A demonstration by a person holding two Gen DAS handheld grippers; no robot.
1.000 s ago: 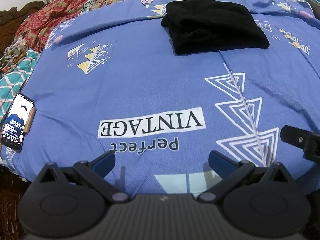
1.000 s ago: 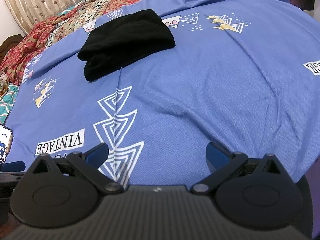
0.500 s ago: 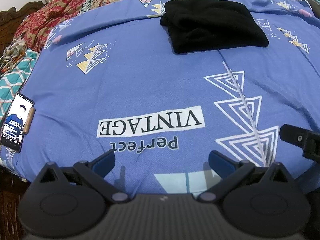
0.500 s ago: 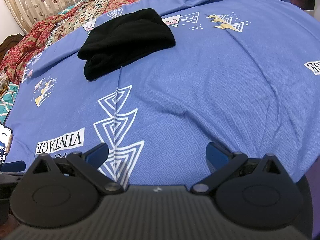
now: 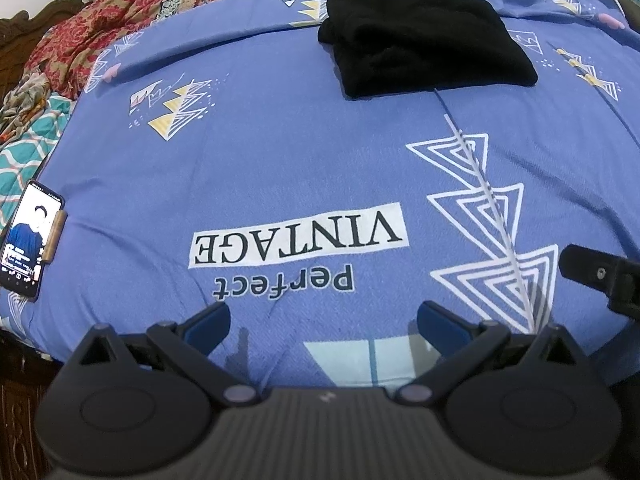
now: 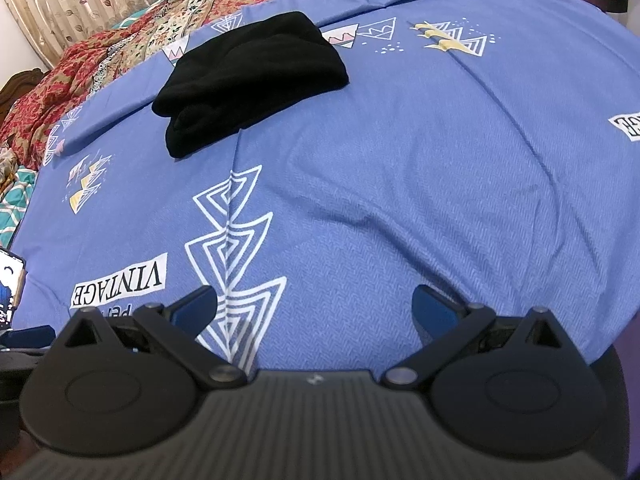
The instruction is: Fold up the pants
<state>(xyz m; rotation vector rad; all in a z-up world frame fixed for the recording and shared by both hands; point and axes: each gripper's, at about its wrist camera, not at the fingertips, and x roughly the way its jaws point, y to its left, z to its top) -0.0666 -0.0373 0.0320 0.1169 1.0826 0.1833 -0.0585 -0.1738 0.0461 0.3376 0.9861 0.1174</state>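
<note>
Lying folded far up the bed (image 5: 280,152), well ahead of both released tongs, the black pants (image 5: 424,52) sit right of the left tongs (image 5: 324,320), left of the right tongs (image 6: 314,300).

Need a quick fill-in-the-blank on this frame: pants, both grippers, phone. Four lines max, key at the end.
1. The pants lie on the blue bedsheet in a folded bundle, and their colour is ____.
2. The left gripper and the right gripper both have their jaws ____.
3. Neither gripper is holding ____.
4. The phone lies at the sheet's left edge with its screen ____.

Missing words: black; open; anything; lit
</note>
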